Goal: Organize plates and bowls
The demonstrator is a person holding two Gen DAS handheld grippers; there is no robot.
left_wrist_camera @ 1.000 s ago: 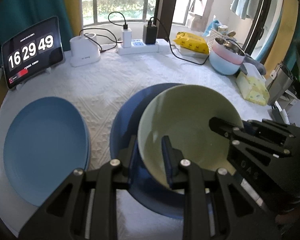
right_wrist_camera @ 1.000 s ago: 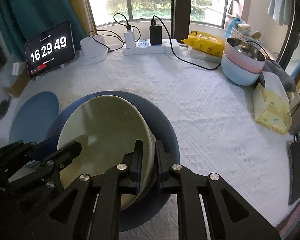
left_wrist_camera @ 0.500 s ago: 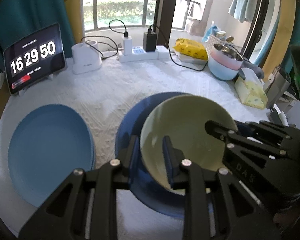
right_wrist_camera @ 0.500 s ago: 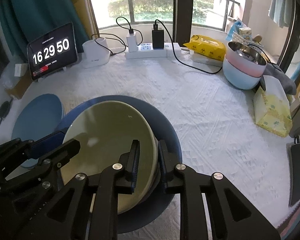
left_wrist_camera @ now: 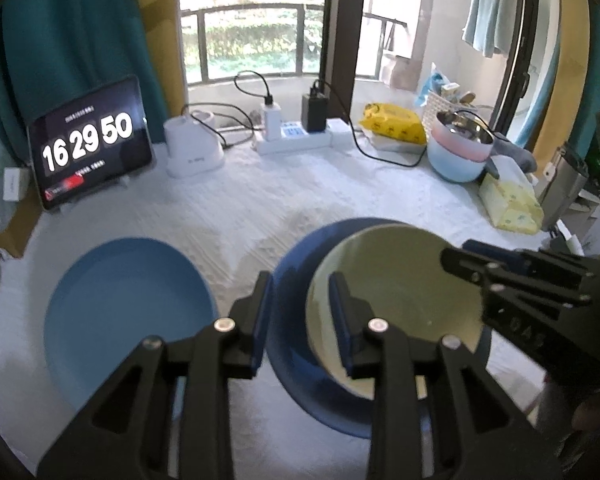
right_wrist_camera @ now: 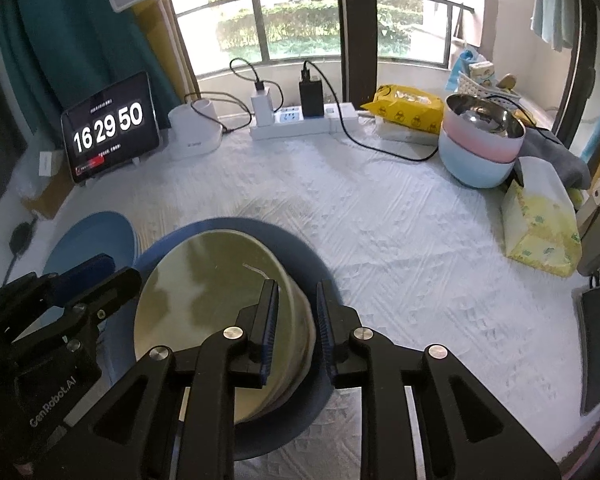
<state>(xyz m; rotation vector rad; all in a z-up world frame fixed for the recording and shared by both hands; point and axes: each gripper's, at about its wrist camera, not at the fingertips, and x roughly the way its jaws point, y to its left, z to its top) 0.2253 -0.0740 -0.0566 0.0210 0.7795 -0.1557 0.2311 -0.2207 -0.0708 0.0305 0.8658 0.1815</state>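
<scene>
Bowl (right_wrist_camera: pixel 220 312) rim between parted right fingers (right_wrist_camera: pixel 270 320), seemingly untouched.

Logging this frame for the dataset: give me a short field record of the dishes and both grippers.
green bowl: sits in the dark blue bowl, tilted
light blue plates: stack on the cloth, left of the dark bowl
pastel bowls: stacked at the far right, steel bowl on top
left gripper: jaws open, astride the two bowls' near-left rims
right gripper: jaws open, astride the green bowl's right rim
clock: reads 16 29 50
</scene>
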